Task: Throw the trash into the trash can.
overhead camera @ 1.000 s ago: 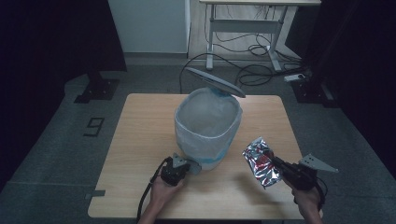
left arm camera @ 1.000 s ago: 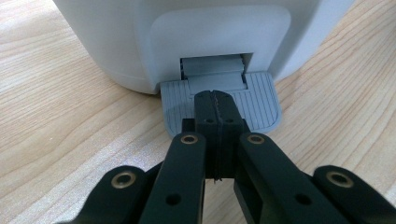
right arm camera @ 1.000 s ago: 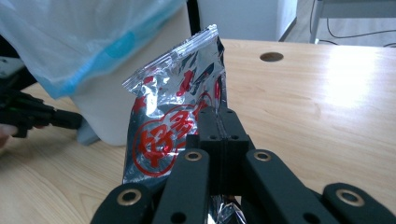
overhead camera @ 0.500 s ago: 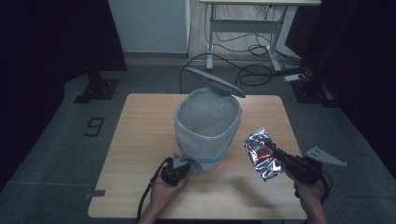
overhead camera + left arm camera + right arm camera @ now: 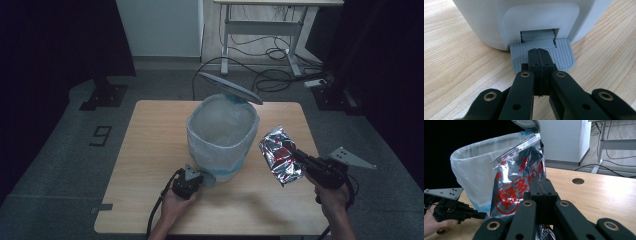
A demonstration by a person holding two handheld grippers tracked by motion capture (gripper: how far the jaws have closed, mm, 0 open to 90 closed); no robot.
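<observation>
Table (image 5: 150,150): light wooden top, round hole near one edge visible in the right gripper view; grey floor around it.

Pedal bin (image 5: 222,132): white body, standing near the middle of the table, lined with a translucent white bag (image 5: 474,167) folded over the rim. Lid (image 5: 230,87) raised, tilted up at the far side of the bin.

Pedal (image 5: 564,51): grey, ribbed, projecting from a recess at the foot of the bin, on the person's side.

Left gripper (image 5: 192,177): held in the person's left hand (image 5: 170,207) at the near edge of the table, pointed at the bin's base. In the left gripper view the jaws stand fully closed against each other with nothing between them, their tips resting on the ribbed pedal. Cable trails back off the table edge.

Right gripper (image 5: 300,157): held in the right hand (image 5: 332,197) at the right of the bin, raised off the table. Jaws closed on the lower part of a snack packet.

Snack packet (image 5: 280,155): crinkled silver foil with red printed characters and a red circle mark, its torn or open top edge uppermost. It hangs in the air just beside the bin's right wall, outside it, its top about level with the rim in the right gripper view. Whether it touches the bag cannot be told.

Background: white desk frame, cables on the floor, dark curtains.
</observation>
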